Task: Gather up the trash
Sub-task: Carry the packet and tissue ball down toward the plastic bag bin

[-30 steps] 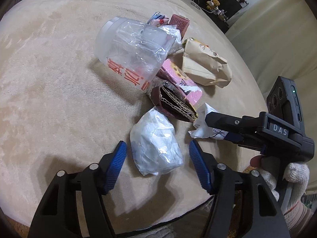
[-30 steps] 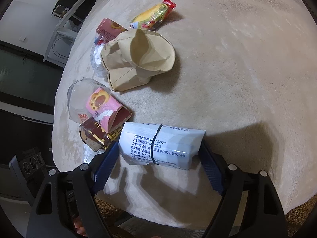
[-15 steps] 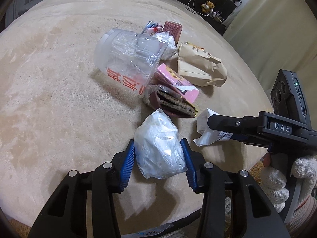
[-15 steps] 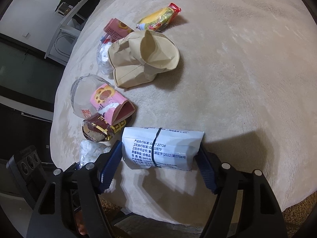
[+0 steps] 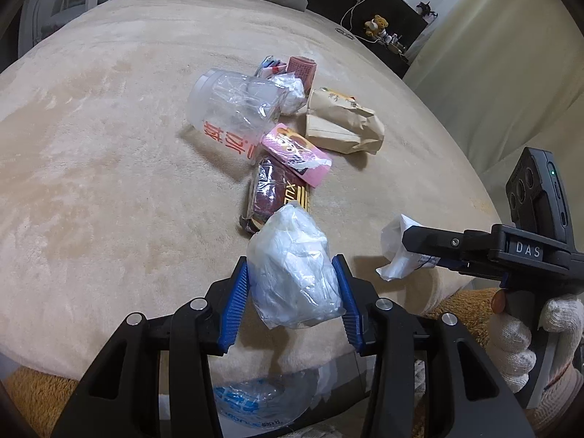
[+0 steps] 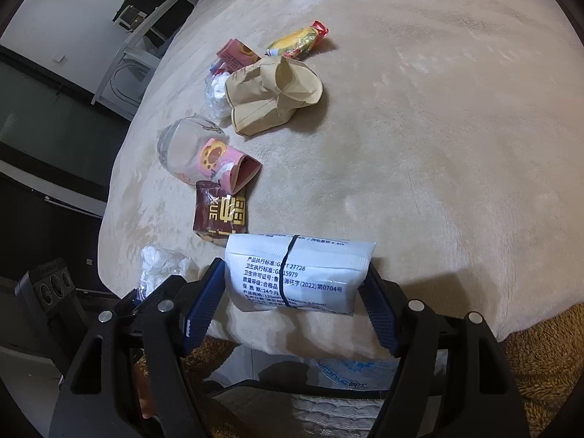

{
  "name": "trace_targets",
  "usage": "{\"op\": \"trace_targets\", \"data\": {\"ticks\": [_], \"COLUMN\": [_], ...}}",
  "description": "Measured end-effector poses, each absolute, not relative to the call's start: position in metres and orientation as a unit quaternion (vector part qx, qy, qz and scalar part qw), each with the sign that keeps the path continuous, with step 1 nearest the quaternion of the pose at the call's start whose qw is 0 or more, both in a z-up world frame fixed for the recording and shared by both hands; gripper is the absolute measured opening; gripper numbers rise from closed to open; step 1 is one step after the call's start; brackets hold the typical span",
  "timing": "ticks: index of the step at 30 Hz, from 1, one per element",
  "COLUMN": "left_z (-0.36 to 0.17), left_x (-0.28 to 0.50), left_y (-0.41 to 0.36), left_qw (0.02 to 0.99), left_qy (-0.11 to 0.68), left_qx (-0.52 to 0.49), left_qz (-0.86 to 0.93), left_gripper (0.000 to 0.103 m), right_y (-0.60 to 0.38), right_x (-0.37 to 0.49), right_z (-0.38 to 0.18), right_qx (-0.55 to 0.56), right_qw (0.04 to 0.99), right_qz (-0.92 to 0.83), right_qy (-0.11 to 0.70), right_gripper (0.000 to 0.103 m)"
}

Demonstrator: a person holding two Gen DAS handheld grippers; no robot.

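My left gripper (image 5: 292, 292) is shut on a crumpled clear plastic bag (image 5: 295, 273) and holds it above the near edge of the beige plush surface (image 5: 109, 182). My right gripper (image 6: 292, 299) is shut on a white printed packet (image 6: 295, 277), also at the near edge; the packet shows in the left wrist view (image 5: 398, 252). On the surface lie a clear plastic cup (image 5: 233, 109), a pink sleeve (image 5: 299, 153), a dark brown wrapper (image 5: 273, 193) and a brown paper bag (image 5: 343, 127).
A red carton (image 6: 237, 53) and a yellow snack wrapper (image 6: 299, 40) lie farther back. A bag-lined bin (image 5: 262, 401) sits below the surface's near edge, under both grippers. A brown rug (image 6: 540, 346) covers the floor.
My left gripper closed on the crumpled plastic bag and lifted it back toward the near edge. My right gripper, holding the white packet, also drew back toward the edge.
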State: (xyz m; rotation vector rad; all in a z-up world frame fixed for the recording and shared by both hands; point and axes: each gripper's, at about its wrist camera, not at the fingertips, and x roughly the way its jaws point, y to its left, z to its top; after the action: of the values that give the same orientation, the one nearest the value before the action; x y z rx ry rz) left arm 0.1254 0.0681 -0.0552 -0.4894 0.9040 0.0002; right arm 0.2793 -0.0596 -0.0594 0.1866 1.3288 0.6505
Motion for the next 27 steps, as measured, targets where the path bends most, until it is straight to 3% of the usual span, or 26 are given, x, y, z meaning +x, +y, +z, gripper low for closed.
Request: {"op": "trace_targets", "data": {"ticks": [27], "left_z": [-0.022], "left_x": [0.028], "left_y": [-0.012], "left_qw": [0.891], "left_qy": [0.41], "left_qx": [-0.195], "left_qz": [-0.021], "left_gripper": [0.044], "right_y": [-0.115], "right_x": [0.162], "right_z": [-0.033], "right_qx": [0.049], "right_qw": [0.756], "right_qz": [0.327], "right_qy": [0.564], "right_gripper": [0.072]}}
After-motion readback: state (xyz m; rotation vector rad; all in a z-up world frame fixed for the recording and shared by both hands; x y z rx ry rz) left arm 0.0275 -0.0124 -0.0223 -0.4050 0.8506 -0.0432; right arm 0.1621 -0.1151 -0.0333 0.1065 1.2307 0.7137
